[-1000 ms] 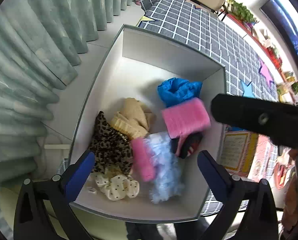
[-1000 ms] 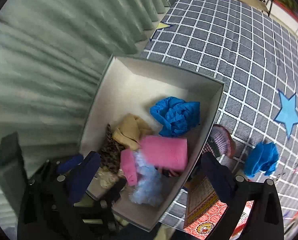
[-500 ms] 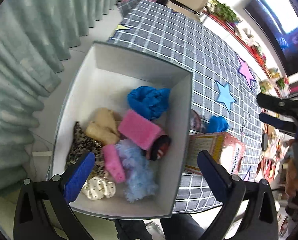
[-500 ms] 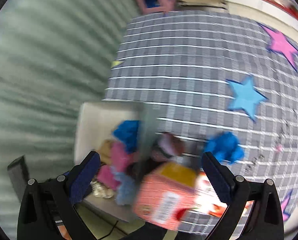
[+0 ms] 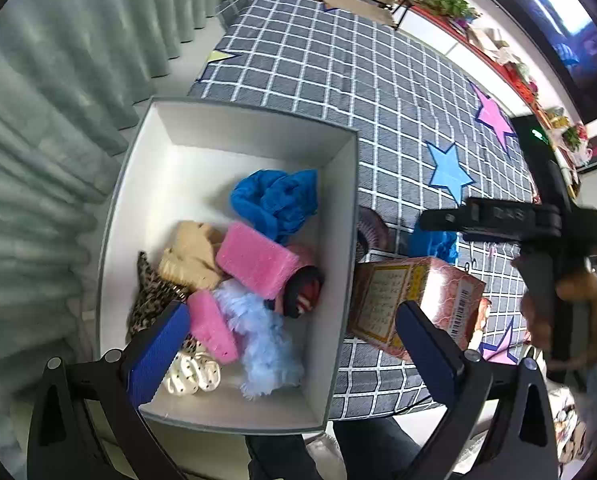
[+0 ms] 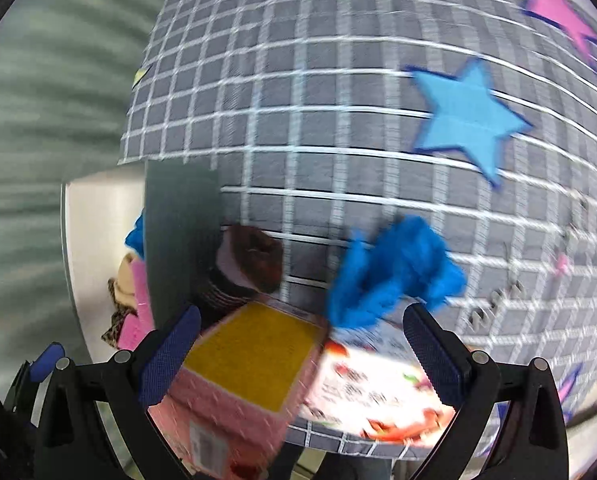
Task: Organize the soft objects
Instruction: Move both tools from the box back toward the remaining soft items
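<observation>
Grey checked cloth (image 6: pixel 318 92) with star patches is covering the table, where a crumpled blue fabric piece (image 6: pixel 394 272) is lying beyond a pink carton (image 6: pixel 250 364) of blurred print, beside the white box (image 5: pixel 340 216) holding soft items. Both the left gripper (image 5: pixel 290 344) and the right gripper (image 6: pixel 298 344) are hanging open, empty.

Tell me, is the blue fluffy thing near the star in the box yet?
Not yet. The blue cloth lies on the checked table, outside the box.
</observation>
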Demonstrator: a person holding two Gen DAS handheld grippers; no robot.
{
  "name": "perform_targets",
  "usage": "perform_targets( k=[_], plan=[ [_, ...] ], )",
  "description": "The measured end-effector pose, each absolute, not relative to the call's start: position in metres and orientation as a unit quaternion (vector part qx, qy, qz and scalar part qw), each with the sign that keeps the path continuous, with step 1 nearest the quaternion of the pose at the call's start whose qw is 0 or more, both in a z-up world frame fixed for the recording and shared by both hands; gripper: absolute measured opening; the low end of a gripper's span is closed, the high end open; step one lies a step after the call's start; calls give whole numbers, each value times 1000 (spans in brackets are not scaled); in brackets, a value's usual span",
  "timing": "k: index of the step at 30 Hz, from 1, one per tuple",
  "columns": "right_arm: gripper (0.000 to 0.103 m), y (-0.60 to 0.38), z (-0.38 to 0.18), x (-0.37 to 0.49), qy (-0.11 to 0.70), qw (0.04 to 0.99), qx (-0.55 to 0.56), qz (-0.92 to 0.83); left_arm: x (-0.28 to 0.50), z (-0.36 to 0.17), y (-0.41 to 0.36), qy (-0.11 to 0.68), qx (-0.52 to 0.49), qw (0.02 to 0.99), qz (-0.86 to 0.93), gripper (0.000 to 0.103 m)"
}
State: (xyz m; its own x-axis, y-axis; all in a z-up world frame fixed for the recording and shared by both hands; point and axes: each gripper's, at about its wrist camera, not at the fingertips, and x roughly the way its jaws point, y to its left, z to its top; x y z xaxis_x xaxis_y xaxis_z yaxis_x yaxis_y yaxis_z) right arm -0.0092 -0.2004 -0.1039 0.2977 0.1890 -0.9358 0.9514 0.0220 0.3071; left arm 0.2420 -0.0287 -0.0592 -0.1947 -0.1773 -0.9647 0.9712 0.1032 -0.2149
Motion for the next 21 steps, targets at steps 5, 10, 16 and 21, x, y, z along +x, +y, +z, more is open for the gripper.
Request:
perform_targets(
  k=[5, 10, 16, 21],
  plan=[
    [102, -213, -137, 32, 535, 559, 569, -278, 248, -60, -22, 546, 370, 531, -532, 103],
    [65, -208, -172, 51, 572, 557, 563, -216, 244, -63, -21, 552, 376, 539, -513, 103],
    [24, -210, -176, 44, 541, 577, 581, -190, 224, -66, -35, 542, 396, 533, -515, 103],
    [9, -218, -151, -15, 461, 582, 613, -272, 191, -64, -55, 523, 415, 513, -540, 103]
  ],
)
